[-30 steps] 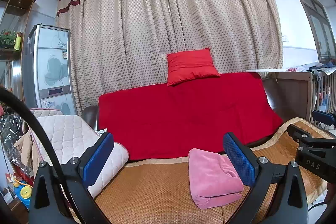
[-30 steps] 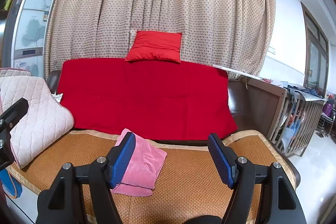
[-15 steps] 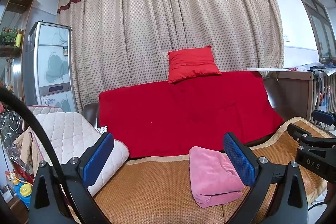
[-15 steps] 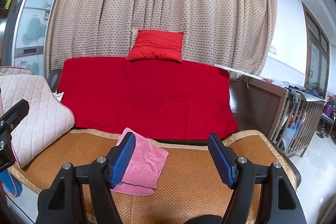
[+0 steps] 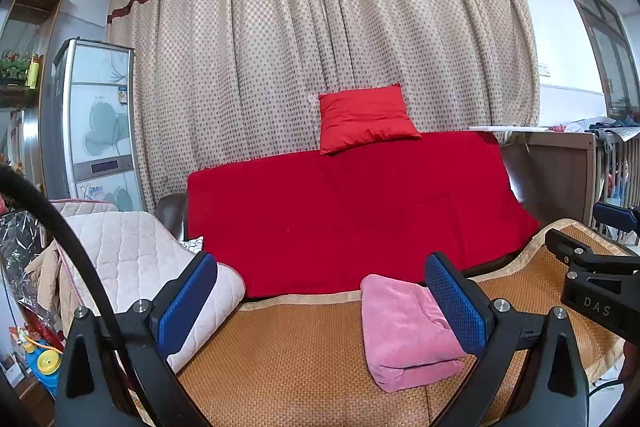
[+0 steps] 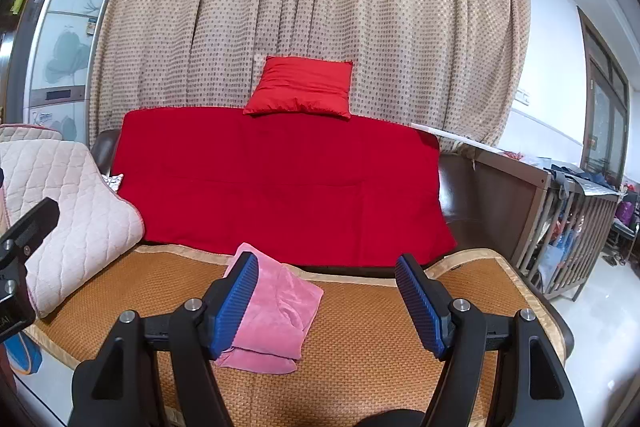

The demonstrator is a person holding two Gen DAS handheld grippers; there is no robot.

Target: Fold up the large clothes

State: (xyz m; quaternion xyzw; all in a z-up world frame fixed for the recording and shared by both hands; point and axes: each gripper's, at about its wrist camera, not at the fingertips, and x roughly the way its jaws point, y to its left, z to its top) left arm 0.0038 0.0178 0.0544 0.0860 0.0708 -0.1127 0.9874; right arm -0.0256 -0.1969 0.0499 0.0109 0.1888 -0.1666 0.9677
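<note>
The pink garment (image 5: 404, 331), a soft plush cloth already folded into a compact thick rectangular bundle with its layered edges showing at the near end, lies flat on the woven mat (image 5: 288, 359), in the lower right of the left wrist view and lower centre-left of the right wrist view (image 6: 276, 315).
</note>
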